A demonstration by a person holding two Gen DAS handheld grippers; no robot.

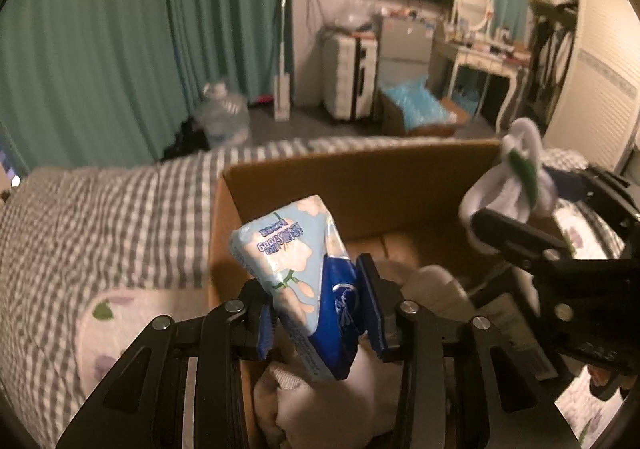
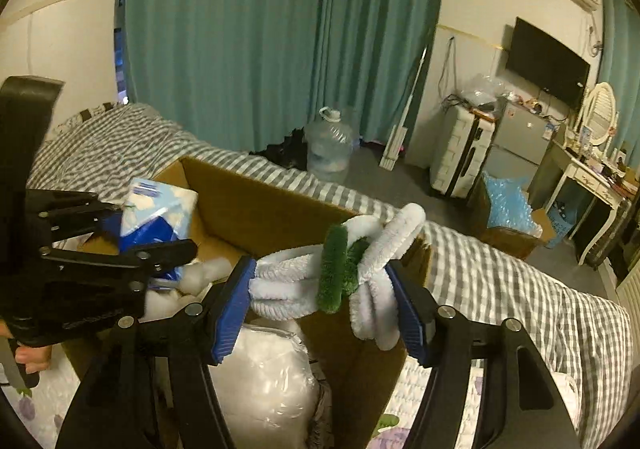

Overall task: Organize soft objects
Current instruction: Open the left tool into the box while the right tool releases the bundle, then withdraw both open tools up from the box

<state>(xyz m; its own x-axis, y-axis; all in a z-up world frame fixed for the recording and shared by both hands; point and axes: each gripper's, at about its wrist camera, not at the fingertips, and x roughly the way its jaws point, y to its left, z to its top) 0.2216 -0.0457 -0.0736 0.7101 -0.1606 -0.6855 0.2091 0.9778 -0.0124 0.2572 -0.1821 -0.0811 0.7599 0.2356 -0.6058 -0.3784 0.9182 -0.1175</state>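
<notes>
My left gripper (image 1: 320,305) is shut on a light-blue tissue pack (image 1: 288,249) and holds it over the open cardboard box (image 1: 360,177) on the bed. My right gripper (image 2: 324,297) is shut on a white fluffy bundle with a green band (image 2: 336,273), held above the same box (image 2: 248,201). The bundle also shows in the left wrist view (image 1: 516,173), and the tissue pack in the right wrist view (image 2: 160,209). White soft items (image 1: 316,401) and a plastic-wrapped white pack (image 2: 264,381) lie inside the box.
The box sits on a bed with a grey checked cover (image 1: 100,217) and a floral pillow (image 1: 108,321). Beyond are teal curtains (image 2: 260,29), a water jug (image 2: 330,145), a white suitcase (image 2: 460,153), a box of blue packs (image 2: 508,209) and a dressing table (image 2: 592,177).
</notes>
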